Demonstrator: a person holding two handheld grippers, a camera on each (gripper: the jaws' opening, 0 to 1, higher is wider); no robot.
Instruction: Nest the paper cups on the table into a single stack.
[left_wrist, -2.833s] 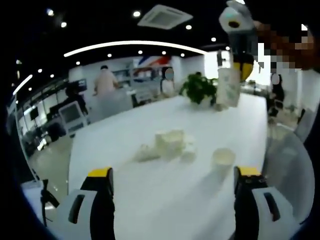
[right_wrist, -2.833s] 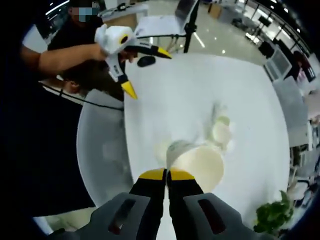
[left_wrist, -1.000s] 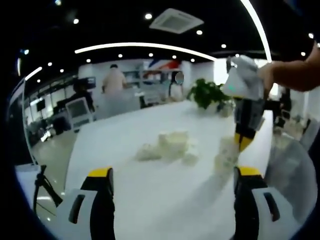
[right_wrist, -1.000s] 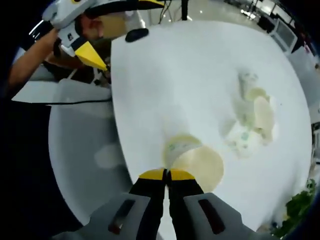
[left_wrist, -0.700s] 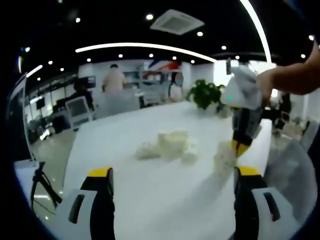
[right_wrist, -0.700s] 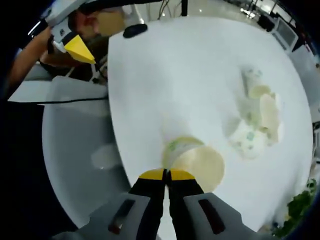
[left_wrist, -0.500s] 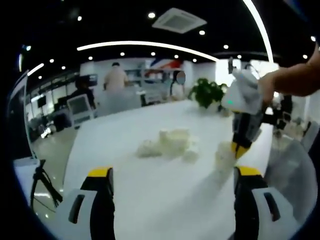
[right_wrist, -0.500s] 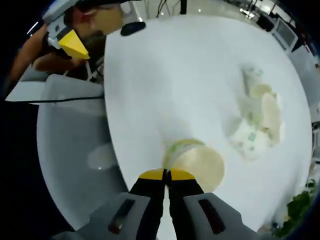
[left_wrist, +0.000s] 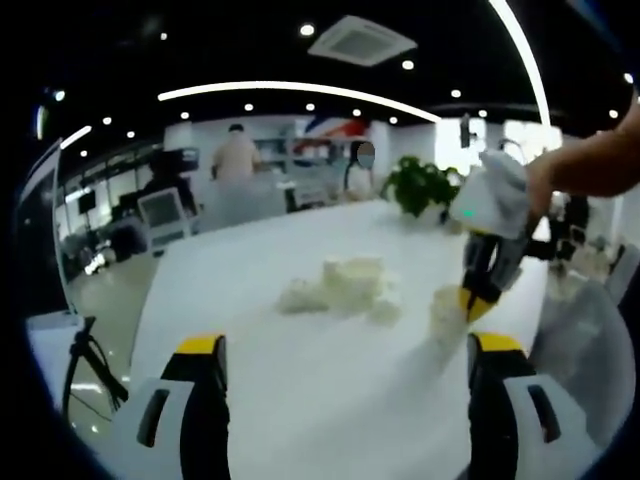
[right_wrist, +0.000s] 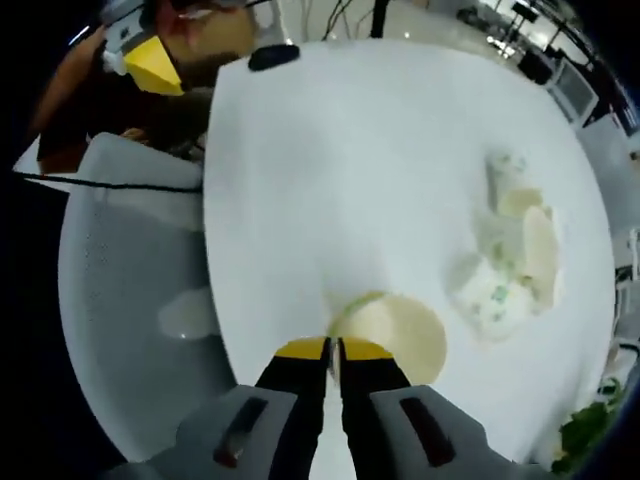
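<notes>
My right gripper (right_wrist: 333, 349) is shut on the rim of a white paper cup (right_wrist: 395, 335) with green print, seen from above near the table's near edge. In the left gripper view that right gripper (left_wrist: 468, 303) comes in from the right, tips down, with the cup (left_wrist: 445, 308) low on the white table (left_wrist: 260, 330). I cannot tell whether it sits inside another cup. A pile of lying paper cups (left_wrist: 345, 285) rests mid-table, and is the pile of cups (right_wrist: 510, 262) further right. My left gripper (left_wrist: 348, 345) is open and holds nothing; the left gripper (right_wrist: 150, 55) hovers off the table's edge.
A grey mesh chair (right_wrist: 130, 300) stands by the table edge below the cup. A small black object (right_wrist: 272, 57) lies at the table's far edge. A potted plant (left_wrist: 420, 185) stands at the far end. People stand in the background beyond the table.
The right gripper has come down with its cup from high above the table to the tabletop near the front edge. The left gripper has stayed open and almost still.
</notes>
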